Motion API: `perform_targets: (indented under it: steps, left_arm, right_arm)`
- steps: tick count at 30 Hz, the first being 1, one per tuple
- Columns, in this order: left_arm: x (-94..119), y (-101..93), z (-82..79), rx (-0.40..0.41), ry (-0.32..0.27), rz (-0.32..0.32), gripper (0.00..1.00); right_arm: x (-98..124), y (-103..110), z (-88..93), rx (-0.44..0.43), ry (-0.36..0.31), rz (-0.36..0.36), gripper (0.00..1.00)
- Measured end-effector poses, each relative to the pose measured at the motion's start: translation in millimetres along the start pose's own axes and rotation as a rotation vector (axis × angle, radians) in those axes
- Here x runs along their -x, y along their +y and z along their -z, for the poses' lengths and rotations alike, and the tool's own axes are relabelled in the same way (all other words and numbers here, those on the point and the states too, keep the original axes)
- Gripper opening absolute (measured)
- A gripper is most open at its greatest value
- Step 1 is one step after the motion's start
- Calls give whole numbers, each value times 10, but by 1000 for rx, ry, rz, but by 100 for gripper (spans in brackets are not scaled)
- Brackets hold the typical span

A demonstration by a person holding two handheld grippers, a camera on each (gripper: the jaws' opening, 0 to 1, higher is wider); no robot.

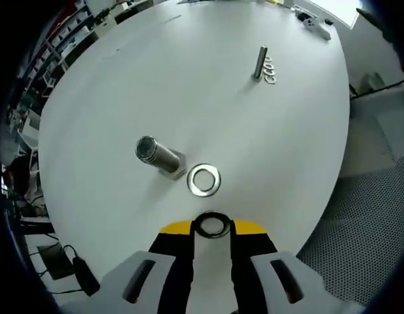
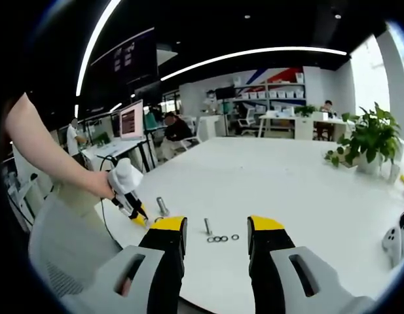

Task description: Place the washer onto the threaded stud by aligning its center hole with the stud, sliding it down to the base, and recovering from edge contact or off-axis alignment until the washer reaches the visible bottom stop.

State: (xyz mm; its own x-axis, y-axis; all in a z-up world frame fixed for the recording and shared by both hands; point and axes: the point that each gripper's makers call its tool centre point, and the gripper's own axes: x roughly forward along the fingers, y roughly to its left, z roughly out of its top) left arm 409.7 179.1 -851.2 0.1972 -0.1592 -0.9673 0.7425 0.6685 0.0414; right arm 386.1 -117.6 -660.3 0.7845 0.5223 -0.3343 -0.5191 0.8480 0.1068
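While the left gripper [image 1: 211, 226] hovered low over the white table [image 1: 188, 85], its yellow-tipped jaws sat pretty close together with a washer [image 1: 211, 226] pinched flat between the tips. Just past that, a second washer [image 1: 204, 180] was lying flat on the table, right beside the base of the big threaded stud [image 1: 157, 156], close but not on it. The stud itself stood upright on its base and leaned toward the camera in the fisheye. Farther back on the table there was a thinner bolt [image 1: 260, 62] standing up with a few small washers [image 1: 270, 70] touching its foot.

In the right gripper view, the right gripper [image 2: 217, 226] was up off the table with its jaws spread wide and nothing in them. You could see a person's hand [image 2: 122, 180] over on the left holding the other gripper down near the stud, and a potted plant [image 2: 368, 140] at the far right edge of the table.
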Motion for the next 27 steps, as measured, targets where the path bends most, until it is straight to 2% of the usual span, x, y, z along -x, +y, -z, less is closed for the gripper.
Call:
perform_targets:
  steps: [6, 13, 20, 27]
  left_arm:
    - [36, -43, -60, -13, -33, -2, 18]
    - [140, 12, -120, -32, -73, -25, 18]
    - [377, 95, -342, -64, -149, -63, 18]
    - [534, 171, -533, -81, -190, -85, 18]
  right_arm:
    - [1, 0, 8, -2, 3, 1, 39]
    - [2, -6, 2, -6, -1, 4, 39]
    - [1, -7, -3, -5, -2, 6, 39]
    - [1, 4, -4, -1, 0, 2, 39]
